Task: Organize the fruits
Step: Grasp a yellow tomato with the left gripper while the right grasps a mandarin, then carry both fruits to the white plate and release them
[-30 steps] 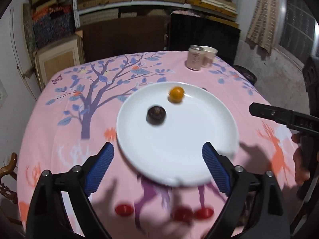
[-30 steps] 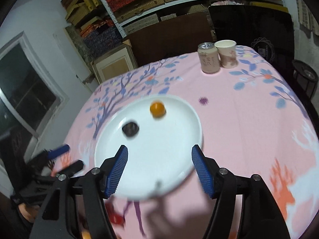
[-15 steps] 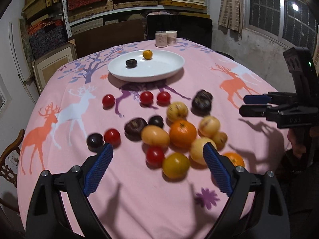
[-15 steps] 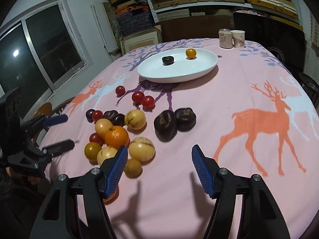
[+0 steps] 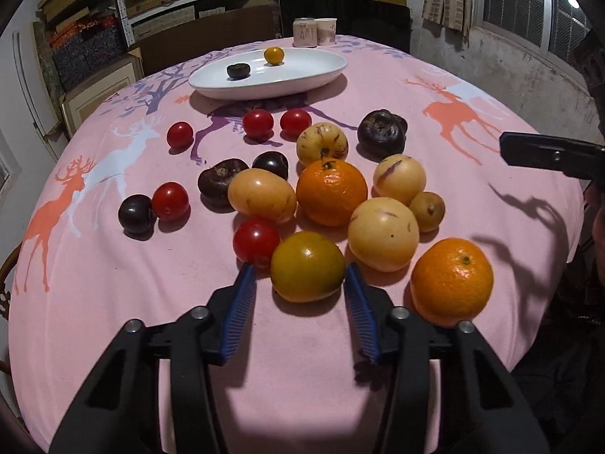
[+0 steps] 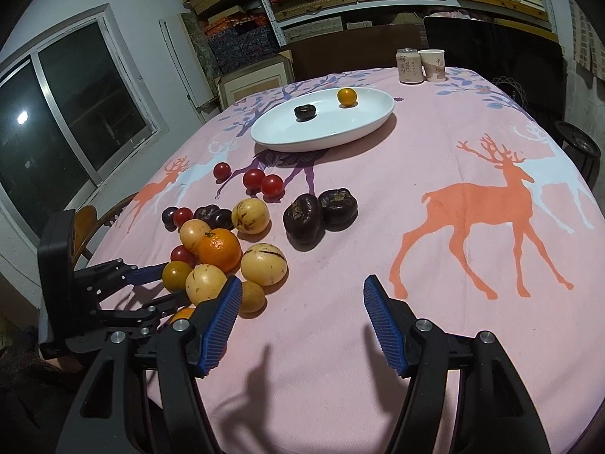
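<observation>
1. The left gripper sits low over the pink deer-print tablecloth, its blue pads either side of a yellow-green tomato. The pads look to be right at the fruit's flanks, but I cannot tell whether they actually press on it, and the fruit rests on the cloth.
2. Just left of that tomato, touching the left pad's tip, is a red cherry tomato.
3. Behind it lies the main heap: an orange in the middle, pale yellow purple-streaked melons around it, and a second orange off to the right, near the table edge.
4. Dark purple fruits and more red cherry tomatoes are scattered between the heap and the plate.
5. The white plate stands toward the far side, holding only a small dark fruit and a small orange-yellow fruit, well apart from each other.
6. The right gripper hovers with its jaws spread wide over bare cloth, nothing between them; the heap is just to its left.
7. A drink can and a paper cup stand side by side beyond the plate.
</observation>
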